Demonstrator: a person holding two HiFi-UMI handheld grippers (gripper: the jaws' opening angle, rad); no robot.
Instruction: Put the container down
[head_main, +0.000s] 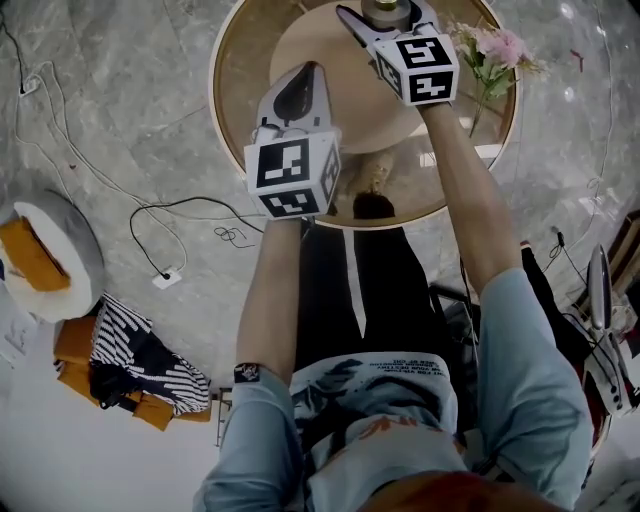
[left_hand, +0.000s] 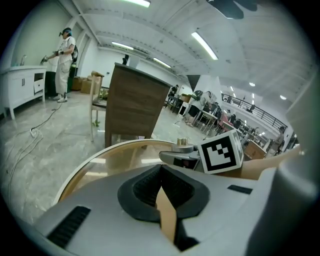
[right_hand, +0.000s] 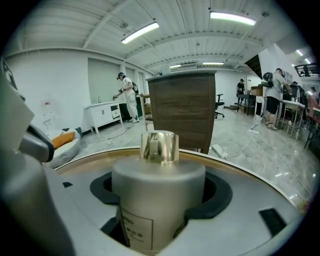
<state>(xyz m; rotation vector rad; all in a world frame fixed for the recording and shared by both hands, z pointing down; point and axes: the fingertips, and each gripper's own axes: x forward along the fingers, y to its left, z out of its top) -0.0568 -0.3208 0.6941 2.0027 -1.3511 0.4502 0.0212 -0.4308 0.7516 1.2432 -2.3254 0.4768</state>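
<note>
Far left of the head view: pet bed (head_main: 50, 250) and striped cloth (head_main: 140, 355) on the floor, with loose cables (head_main: 160, 215) trailing between them and the table; all lie well apart from the round table (head_main: 235, 95), and bare floor surrounds its left rim. Left gripper (head_main: 305, 85) sits over the table's near left part, inside the rim, jaws drawn together on nothing. Its own view shows only a tan sliver of tabletop past the closed tips. Right gripper (head_main: 388, 22) is at the top edge of the frame, over the table's far side, clamped on the container (right_hand: 157, 195). Head view crops that container. Right gripper view shows it whole: frosted body, gold cap (right_hand: 159, 146), label low on the side, upright between the pads. Cannot tell if its base touches the top. Flowers (head_main: 495, 48) stand just right of that gripper, near the right rim, so room is tight there. Gripper views alone show the wooden cabinet (right_hand: 182, 107) beyond the table and a person (left_hand: 64, 62) working at a far counter.
</note>
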